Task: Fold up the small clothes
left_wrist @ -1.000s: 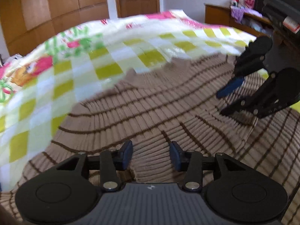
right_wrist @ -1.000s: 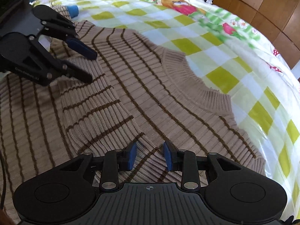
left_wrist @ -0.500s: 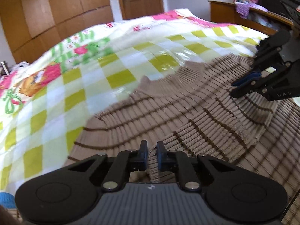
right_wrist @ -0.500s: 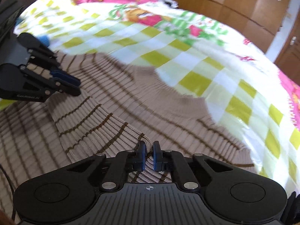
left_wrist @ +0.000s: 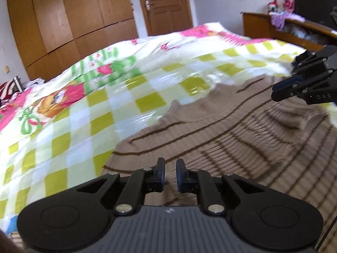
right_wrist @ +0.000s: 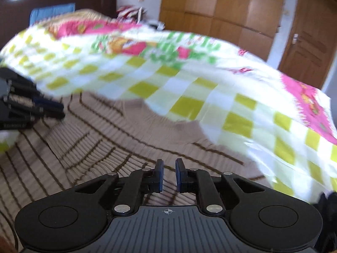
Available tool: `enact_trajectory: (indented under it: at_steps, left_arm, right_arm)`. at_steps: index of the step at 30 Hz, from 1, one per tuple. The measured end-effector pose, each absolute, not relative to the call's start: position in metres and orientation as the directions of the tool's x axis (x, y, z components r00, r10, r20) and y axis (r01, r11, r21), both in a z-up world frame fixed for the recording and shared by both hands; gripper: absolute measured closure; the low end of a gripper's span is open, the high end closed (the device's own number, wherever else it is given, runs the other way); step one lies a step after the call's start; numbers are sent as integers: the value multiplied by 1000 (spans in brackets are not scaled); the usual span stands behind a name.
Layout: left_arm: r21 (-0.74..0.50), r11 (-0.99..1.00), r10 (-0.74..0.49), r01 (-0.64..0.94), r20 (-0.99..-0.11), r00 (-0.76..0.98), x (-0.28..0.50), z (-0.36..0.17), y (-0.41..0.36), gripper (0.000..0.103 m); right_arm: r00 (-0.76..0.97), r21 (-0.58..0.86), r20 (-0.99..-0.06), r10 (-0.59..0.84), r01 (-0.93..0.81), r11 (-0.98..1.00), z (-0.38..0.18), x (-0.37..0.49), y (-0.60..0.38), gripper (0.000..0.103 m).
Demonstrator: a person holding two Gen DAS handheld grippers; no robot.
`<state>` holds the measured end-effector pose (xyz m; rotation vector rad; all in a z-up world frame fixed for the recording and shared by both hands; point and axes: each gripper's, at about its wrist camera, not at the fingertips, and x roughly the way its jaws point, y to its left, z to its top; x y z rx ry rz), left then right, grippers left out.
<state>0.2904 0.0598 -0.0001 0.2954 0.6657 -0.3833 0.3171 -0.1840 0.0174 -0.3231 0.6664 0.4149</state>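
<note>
A beige ribbed sweater with thin brown stripes [left_wrist: 231, 130] lies spread on the checked bedspread [left_wrist: 126, 97], collar toward the far side. My left gripper [left_wrist: 170, 174] is shut on the sweater's near edge, a ridge of knit pinched between its pads. In the right wrist view the same sweater [right_wrist: 105, 130] runs up into my right gripper [right_wrist: 168, 175]. Its jaws are opening slightly, but knit still fills the narrow gap and the pads touch it. Each gripper shows in the other's view: the right gripper [left_wrist: 276, 92] at the right edge, the left gripper [right_wrist: 61, 110] at the left edge.
The bedspread [right_wrist: 189, 88] has yellow-green checks and pink cartoon prints and covers the whole bed. Wooden wardrobes [left_wrist: 63, 21] and a door [left_wrist: 166, 4] stand behind it. A low wooden cabinet [left_wrist: 263, 23] with clutter sits at the far right.
Both grippers went from open over the sweater to closed on its knit, then lifted it a little. The right gripper rolled, and its view swung up toward the wardrobes.
</note>
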Motion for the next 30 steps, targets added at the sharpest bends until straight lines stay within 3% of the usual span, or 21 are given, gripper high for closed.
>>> enact_trajectory:
  at_steps: [3, 5, 7, 11, 14, 17, 20, 23, 26, 30]
  left_arm:
    - [111, 874, -292, 473, -660, 693, 288, -8, 44, 74]
    - [151, 867, -248, 475, -695, 674, 289, -24, 33, 74]
    - [190, 859, -212, 476, -714, 667, 290, -37, 34, 73]
    - [159, 878, -210, 450, -719, 663, 290, -32, 51, 70]
    - [151, 902, -188, 405, -706, 682, 287, -24, 58, 70]
    - [90, 921, -225, 379, -671, 707, 281, -16, 61, 70]
    - [117, 922, -188, 369, -698, 691, 282, -29, 56, 70]
    - [60, 940, -198, 337, -709, 677, 280, -34, 67, 68]
    - [27, 956, -192, 292, -696, 692, 265, -24, 78, 68]
    - [0, 969, -170, 248, -730, 662, 234, -30, 94, 68]
  right_arm:
    - [694, -135, -670, 263, -462, 876, 11, 298, -193, 90]
    - [676, -172, -711, 194, -434, 884, -5, 293, -196, 91]
    - [669, -199, -733, 120, -380, 903, -22, 295, -208, 100]
    - [684, -182, -725, 81, -303, 935, -25, 300, -236, 101]
    - [685, -135, -724, 82, -257, 957, -13, 296, -241, 100]
    - [742, -144, -663, 96, -252, 957, 0, 281, -229, 89]
    - [742, -167, -666, 79, -252, 953, -13, 286, -224, 90]
    - [723, -139, -688, 54, -205, 969, -26, 296, -237, 94]
    - [738, -163, -674, 28, -186, 969, -14, 287, -233, 87]
    - [764, -174, -635, 117, -289, 941, 4, 265, -200, 87]
